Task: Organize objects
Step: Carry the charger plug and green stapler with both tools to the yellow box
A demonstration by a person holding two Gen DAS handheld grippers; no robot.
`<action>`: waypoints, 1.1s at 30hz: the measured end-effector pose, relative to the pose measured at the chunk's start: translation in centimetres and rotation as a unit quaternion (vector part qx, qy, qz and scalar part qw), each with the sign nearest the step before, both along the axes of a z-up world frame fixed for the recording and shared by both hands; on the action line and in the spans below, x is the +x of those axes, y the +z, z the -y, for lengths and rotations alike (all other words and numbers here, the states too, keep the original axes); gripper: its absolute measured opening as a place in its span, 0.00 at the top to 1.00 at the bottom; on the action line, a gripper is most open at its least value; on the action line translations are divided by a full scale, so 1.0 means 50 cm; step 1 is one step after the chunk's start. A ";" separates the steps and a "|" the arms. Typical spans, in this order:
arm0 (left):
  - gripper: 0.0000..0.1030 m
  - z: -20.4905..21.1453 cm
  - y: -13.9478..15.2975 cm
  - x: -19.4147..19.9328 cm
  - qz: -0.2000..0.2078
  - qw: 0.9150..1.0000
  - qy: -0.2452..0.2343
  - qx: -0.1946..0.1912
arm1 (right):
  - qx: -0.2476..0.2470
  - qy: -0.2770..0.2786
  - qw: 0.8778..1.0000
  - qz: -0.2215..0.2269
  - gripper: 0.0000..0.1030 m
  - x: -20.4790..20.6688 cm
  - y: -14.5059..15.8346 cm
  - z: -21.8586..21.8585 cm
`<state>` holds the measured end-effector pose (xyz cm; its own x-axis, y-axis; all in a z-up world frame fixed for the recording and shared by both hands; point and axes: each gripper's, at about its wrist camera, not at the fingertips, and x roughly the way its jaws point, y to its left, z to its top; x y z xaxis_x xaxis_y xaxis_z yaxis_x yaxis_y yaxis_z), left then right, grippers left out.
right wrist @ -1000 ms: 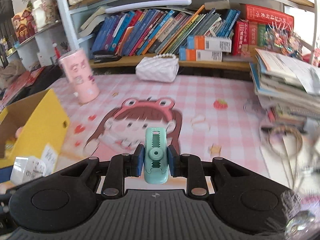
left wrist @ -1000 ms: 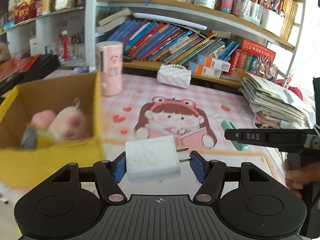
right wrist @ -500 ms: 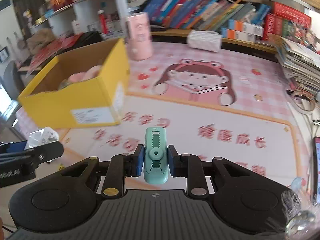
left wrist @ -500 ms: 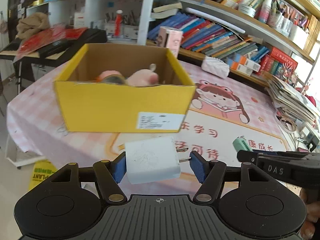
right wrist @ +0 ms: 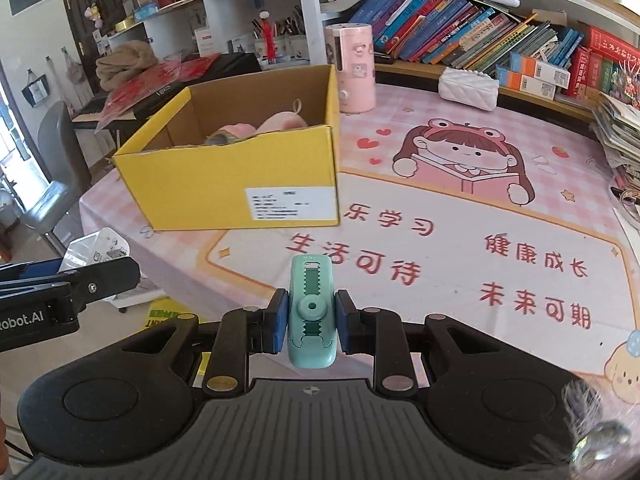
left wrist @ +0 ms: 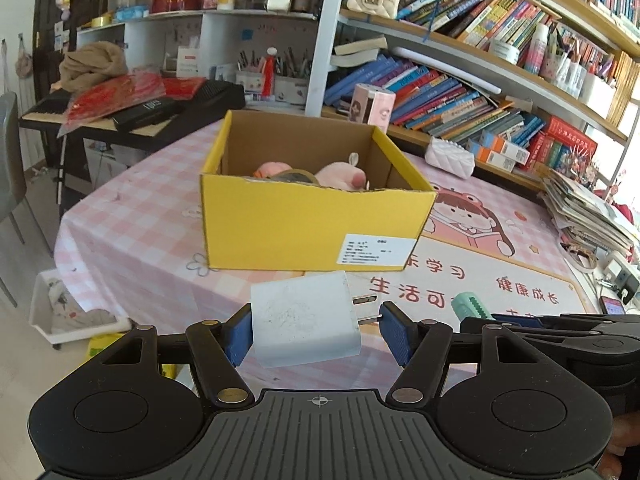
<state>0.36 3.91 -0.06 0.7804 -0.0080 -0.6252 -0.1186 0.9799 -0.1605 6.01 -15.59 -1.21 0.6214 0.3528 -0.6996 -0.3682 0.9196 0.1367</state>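
One yellow box (left wrist: 316,228) stands on the pink surface (right wrist: 460,240) with two pink plush toys (left wrist: 340,174) inside. The left tongs (left wrist: 316,330) are clamped on one white charger (left wrist: 304,318), held in front of the box, its two prongs (left wrist: 366,310) pointing right. The right tongs (right wrist: 310,322) are clamped on one green clip (right wrist: 311,310), its long axis pointing away, right of the box's near corner.
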 end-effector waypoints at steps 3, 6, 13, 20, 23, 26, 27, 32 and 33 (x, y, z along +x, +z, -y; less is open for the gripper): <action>0.36 -0.010 0.004 -0.008 0.005 1.000 0.001 -0.001 | -0.001 0.001 1.000 0.003 0.78 -0.008 0.004 -0.013; 0.36 -0.018 0.004 -0.015 0.009 1.000 -0.002 -0.002 | -0.004 0.005 1.000 0.008 0.78 -0.017 0.009 -0.023; 0.36 -0.028 0.007 -0.017 0.014 1.000 -0.002 -0.003 | -0.008 0.008 1.000 0.011 0.78 -0.024 0.013 -0.034; 0.36 -0.029 0.016 0.016 0.023 1.000 0.000 -0.005 | -0.015 0.014 1.000 0.018 0.78 0.005 0.029 -0.046; 0.36 -0.031 0.024 0.045 0.029 1.000 0.005 0.000 | -0.010 0.014 1.000 0.026 0.78 0.038 0.043 -0.048; 0.36 -0.032 0.037 0.084 0.040 0.999 0.013 0.009 | -0.001 0.020 0.999 0.041 0.78 0.078 0.063 -0.056; 0.36 -0.032 0.043 0.098 0.044 0.999 0.016 0.014 | 0.003 0.023 0.999 0.047 0.78 0.093 0.070 -0.060; 0.36 -0.039 0.062 0.179 0.057 0.997 0.033 0.034 | 0.018 0.040 0.997 0.069 0.78 0.185 0.106 -0.090; 0.36 -0.040 0.062 0.194 0.058 0.997 0.037 0.037 | 0.020 0.045 0.996 0.073 0.78 0.206 0.112 -0.096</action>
<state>10.08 5.90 3.05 0.8437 0.0954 -0.5283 -0.1766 0.9786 -0.1054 16.29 -10.76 4.37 0.6805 0.4369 -0.5883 -0.4676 0.8770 0.1104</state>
